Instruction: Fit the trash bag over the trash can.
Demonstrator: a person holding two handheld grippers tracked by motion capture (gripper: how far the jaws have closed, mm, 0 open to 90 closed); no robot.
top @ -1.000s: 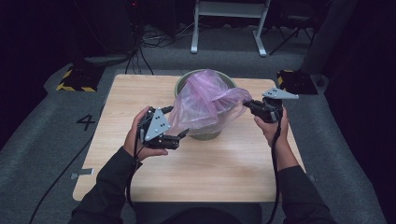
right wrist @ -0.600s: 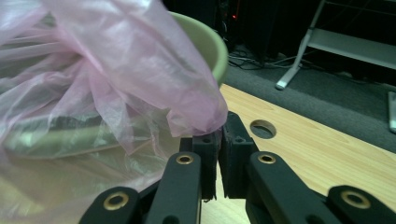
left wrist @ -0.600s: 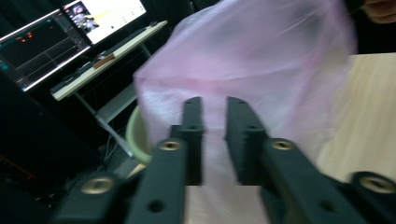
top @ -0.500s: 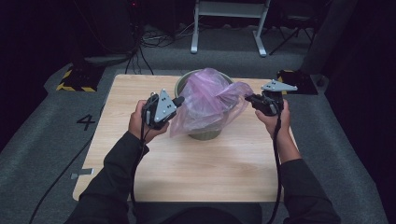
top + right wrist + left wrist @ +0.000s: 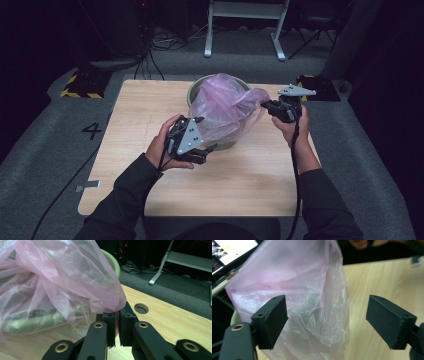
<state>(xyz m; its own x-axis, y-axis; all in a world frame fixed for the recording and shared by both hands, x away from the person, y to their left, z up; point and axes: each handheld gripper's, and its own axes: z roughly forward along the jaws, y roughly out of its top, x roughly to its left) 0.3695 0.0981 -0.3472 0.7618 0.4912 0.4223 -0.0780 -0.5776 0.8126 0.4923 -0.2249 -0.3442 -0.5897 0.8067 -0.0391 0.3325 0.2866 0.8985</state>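
A thin pink plastic bag [image 5: 226,110] sits in a pale green bucket [image 5: 196,90] that stands on the far middle of the wooden table [image 5: 250,185]. The bag puffs up above the rim of the bucket and hangs down over its near side.

The right gripper [image 5: 265,105] is clenched on the bag. In the right gripper view, its two black jaws are pressed together, and a fold of the pink film [image 5: 110,305] is pinched between them, at the right edge of the bag. The film stretches from the bucket to this grip.

The left gripper [image 5: 207,148] is released. Its jaws have just been opening, and in the left gripper view they stand wide apart. The bag [image 5: 312,302] hangs in front of them, between the two pads [image 5: 273,320], but the pads do not press on it. In the high view, this gripper is just beside the near left side of the bucket, above the table, and the left hand [image 5: 162,145] holds it from behind.
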